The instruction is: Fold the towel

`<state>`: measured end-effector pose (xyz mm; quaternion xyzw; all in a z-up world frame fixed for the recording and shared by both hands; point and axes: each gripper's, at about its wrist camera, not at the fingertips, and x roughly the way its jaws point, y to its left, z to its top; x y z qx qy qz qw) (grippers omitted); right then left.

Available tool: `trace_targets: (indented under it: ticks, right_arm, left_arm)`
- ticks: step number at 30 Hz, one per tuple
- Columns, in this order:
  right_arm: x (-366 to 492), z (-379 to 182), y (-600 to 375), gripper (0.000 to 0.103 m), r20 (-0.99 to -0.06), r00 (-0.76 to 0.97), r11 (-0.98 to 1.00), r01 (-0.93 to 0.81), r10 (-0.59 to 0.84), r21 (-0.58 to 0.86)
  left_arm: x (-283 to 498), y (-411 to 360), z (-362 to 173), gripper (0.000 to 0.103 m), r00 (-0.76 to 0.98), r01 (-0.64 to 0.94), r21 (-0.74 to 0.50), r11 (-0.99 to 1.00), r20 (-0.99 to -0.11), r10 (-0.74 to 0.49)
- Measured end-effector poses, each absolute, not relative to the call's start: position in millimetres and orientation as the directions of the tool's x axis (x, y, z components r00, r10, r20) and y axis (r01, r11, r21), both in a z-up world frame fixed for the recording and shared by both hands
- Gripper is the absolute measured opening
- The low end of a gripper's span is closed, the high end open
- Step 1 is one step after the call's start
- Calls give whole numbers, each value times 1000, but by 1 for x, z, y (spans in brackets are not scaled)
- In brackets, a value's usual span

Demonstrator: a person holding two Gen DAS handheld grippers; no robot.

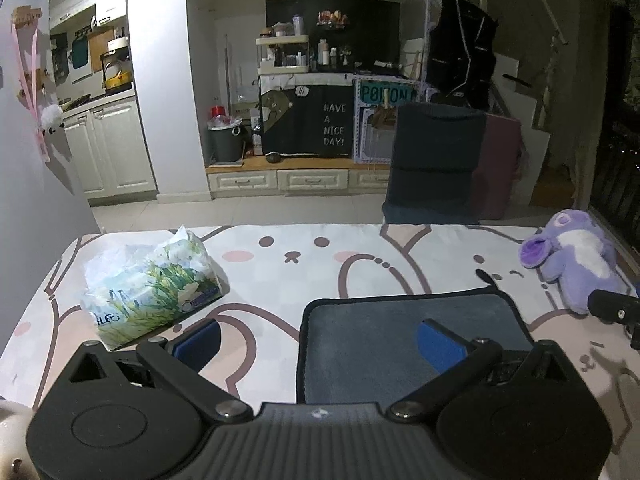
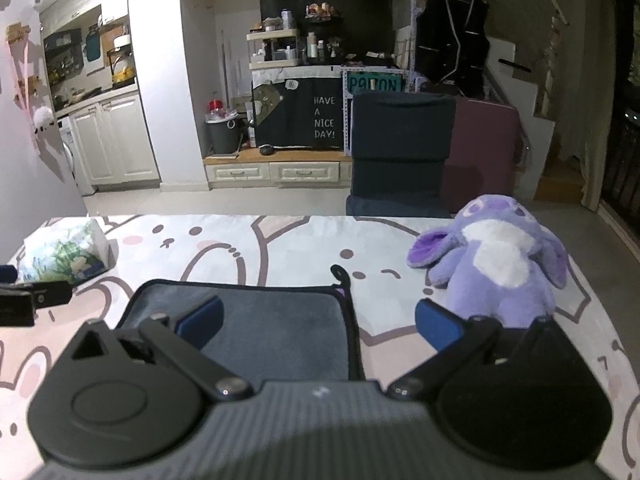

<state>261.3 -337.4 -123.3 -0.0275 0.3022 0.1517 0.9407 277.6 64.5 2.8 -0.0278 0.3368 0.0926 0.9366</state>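
A grey towel (image 1: 384,336) with black edging and a small hanging loop lies flat on the patterned table; it also shows in the right wrist view (image 2: 272,328). My left gripper (image 1: 320,344) is open and empty over the towel's left edge, its right finger above the towel. My right gripper (image 2: 320,324) is open and empty over the towel's right edge, its left finger above the towel. The right gripper's tip (image 1: 612,308) shows at the right in the left wrist view, and the left gripper's tip (image 2: 28,300) shows at the left in the right wrist view.
A floral tissue pack (image 1: 152,288) lies left of the towel, also in the right wrist view (image 2: 66,254). A purple plush toy (image 2: 496,256) lies right of it. A dark chair (image 1: 436,164) stands beyond the table's far edge.
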Motion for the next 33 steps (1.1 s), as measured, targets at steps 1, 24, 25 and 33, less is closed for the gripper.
trace_targets:
  ticks: [1,24,25,33]
  right_arm:
    - [257,-120,-339,103,-574,774,953,-300,269,42]
    - [151,-71,-368,103,-489,811,937,-348,322,41]
    - [148,-70,-369,103,-488,810,935,-351,325,40]
    - [116,-64,-376,103,-472,812,926,-377,344,27]
  left_arm:
    - [275,64,5,103,758,-191,7,982,-634,152]
    - [194,33,53,103,796,-177,9,984,-587,148]
    - [191,32,54,103,797,-177,7,984,-585,148]
    - [165,24,60,103,809,-144,14,990,-574,126]
